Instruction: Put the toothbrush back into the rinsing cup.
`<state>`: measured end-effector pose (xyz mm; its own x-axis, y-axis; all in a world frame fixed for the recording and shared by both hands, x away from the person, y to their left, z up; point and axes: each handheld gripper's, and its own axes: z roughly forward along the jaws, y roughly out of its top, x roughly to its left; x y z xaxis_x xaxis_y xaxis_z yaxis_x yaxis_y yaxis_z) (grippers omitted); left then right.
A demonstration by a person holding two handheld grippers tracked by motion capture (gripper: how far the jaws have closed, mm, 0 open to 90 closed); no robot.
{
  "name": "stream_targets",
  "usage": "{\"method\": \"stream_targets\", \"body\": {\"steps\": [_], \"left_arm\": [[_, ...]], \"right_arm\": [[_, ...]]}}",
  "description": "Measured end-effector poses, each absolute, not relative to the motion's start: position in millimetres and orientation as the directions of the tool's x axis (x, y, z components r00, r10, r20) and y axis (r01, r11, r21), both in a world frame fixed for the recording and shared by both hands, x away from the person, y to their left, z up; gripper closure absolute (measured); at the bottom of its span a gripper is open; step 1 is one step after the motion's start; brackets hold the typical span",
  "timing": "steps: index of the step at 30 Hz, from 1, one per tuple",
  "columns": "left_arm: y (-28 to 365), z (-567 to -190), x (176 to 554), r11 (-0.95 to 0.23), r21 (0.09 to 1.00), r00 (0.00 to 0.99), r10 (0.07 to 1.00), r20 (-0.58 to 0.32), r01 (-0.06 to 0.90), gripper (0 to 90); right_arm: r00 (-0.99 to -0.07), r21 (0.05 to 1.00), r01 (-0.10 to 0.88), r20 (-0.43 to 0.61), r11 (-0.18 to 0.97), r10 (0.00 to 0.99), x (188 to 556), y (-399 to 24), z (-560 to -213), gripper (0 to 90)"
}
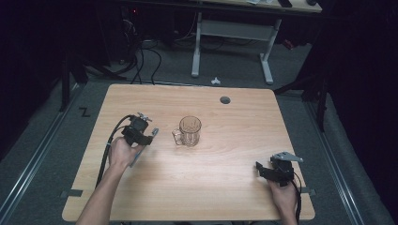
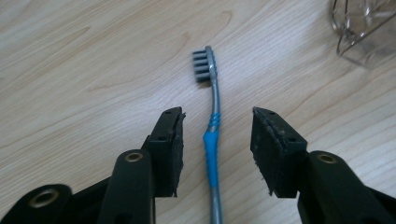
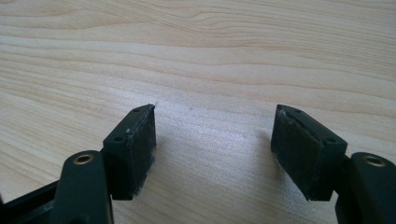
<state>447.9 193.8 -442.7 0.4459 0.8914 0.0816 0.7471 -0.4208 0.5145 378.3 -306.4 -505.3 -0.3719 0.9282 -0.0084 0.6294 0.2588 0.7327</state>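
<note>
We have the toothbrush [image 2: 212, 140] lying flat on the bench [image 2: 93, 70] right between our left gripper [image 2: 217, 116] jaws, handle running straight along them, bristles toward the frame top. Jaws half open, pads not touching it. Right gripper [image 3: 214, 114] gapes wide and empty, lower right in the high view.

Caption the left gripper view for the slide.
Left gripper open astride a blue-grey toothbrush on the wooden table, glass mug nearby.
</note>
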Motion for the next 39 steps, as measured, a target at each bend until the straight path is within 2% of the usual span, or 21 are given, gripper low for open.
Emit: {"method": "stream_targets", "body": {"steps": [4,20,28,39], "left_arm": [[192,-451,455,-0.436,0.463,0.446,0.89,0.094,0.772,57.8],[191,-472,467,-0.443,0.395,0.449,0.89,0.082,0.805,69.6],[193,-474,468,-0.429,0.396,0.448,0.893,0.049,0.812,76.8],[193,-473,467,-0.438,0.394,0.457,0.888,0.05,0.808,79.2]], "right_arm": [[-0.373,0.733,0.629,-0.007,0.259,0.928,378,-307,-505,31.2],[-0.373,0.733,0.629,-0.008,0.259,0.928,378,-307,-505,31.2],[-0.372,0.733,0.63,-0.008,0.259,0.928,378,-306,-505,31.2],[-0.371,0.732,0.63,-0.011,0.26,0.929,378,-306,-505,31.2]]}}
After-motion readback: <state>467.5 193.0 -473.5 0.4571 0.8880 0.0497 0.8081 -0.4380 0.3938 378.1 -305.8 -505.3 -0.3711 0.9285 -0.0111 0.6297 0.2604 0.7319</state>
